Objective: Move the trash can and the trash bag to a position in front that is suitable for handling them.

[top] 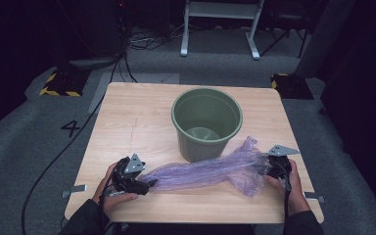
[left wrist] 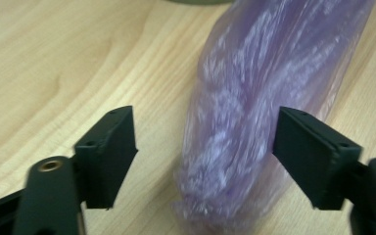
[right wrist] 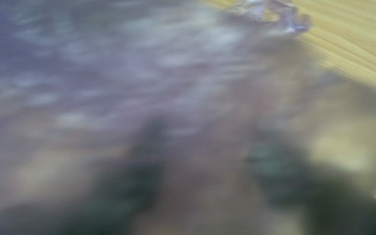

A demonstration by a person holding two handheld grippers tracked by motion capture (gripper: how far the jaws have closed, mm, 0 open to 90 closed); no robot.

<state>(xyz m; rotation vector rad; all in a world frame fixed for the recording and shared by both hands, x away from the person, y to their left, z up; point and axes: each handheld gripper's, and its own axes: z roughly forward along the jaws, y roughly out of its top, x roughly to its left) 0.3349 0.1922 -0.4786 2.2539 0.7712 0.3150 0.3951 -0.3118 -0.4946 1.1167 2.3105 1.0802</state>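
We see a crumpled purple plastic bag (top: 210, 170) lying stretched along the near side of the counter (top: 127, 122), just in front of a green bucket (top: 206, 122). Our left claw (left wrist: 205, 156) stands spread around the bag's left end without pinching it. Our right claw (top: 269, 166) sits at the right end, too blurred to tell its state. The thin film could slip free or tear if we pull unevenly, and a careless sweep might knock the bucket.

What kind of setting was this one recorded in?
Probably a lab or recording studio rather than a home: a lone wooden table on grey carpet, cables trailing over the floor, hazard-striped base plates, and dark curtained surroundings. The number 4 is marked on the floor.
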